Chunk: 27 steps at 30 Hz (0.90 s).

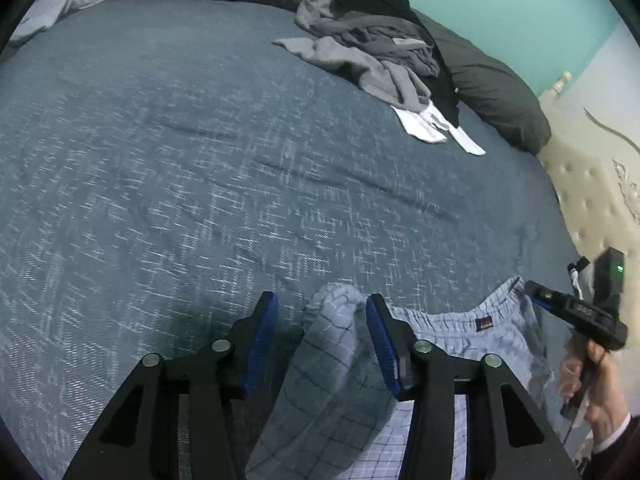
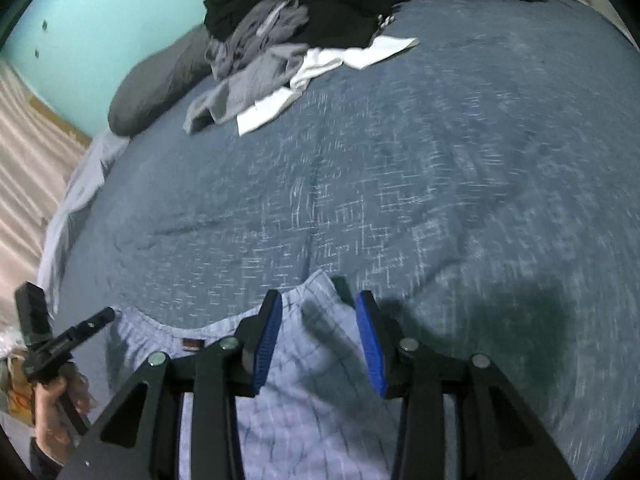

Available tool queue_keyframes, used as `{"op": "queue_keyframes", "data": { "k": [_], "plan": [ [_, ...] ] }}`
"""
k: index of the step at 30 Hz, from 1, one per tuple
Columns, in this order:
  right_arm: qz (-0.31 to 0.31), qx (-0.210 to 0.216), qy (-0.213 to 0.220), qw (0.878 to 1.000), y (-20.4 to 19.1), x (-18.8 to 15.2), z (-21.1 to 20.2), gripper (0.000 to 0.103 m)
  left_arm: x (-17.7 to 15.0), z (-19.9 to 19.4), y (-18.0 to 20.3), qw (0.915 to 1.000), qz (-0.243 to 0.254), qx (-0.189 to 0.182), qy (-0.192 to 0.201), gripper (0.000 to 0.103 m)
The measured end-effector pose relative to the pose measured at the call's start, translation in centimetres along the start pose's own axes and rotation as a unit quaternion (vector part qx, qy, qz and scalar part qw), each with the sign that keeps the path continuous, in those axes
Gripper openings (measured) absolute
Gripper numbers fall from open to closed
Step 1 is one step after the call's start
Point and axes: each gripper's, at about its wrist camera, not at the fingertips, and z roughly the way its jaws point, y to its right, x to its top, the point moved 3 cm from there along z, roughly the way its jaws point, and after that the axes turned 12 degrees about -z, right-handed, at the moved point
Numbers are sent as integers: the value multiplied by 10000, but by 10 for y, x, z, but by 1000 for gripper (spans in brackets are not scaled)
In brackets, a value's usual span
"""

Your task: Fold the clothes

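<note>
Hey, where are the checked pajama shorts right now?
The checked shorts lie on the blue bedspread at its near edge, bottom centre in both wrist views, between the two grippers and far from the pile of clothes by the pillows.

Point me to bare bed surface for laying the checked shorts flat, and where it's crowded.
Free: the wide blue bedspread between the checked shorts at the near edge and the clothes pile by the dark pillows. Also its bare side in the right wrist view, right of the shorts. Crowded: the far corner with the pile and the near edge, where both grippers stand.
</note>
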Motion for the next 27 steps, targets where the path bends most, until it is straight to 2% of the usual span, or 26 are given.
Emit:
{"op": "queue_keyframes", "data": {
  "k": [3,6,7,12,18,23,27],
  "plan": [
    [-259,-9,-87,9996,-5,1,10,35,-3,7,-1,9999,-21,-100,-132,27],
    [-452,-48,-65,9989,-7,1,12,11,-4,11,0,9996,13,-202,-194,8],
    [-509,-62,-60,9987,-7,1,11,7,-4,10,2,9996,47,-225,-185,7],
    [-745,-125,288,9967,-11,1,-8,5,1,0,14,9992,168,-366,-14,6],
    [-498,-319,707,9957,7,8,-30,5,18,1,34,9985,273,-478,35,5],
    [-124,-448,811,9956,22,11,-31,5,24,20,48,9981,492,-362,-85,6],
    [-3,-553,594,9967,27,10,-18,5,26,36,51,9980,564,-199,-220,6]
  ]
}}
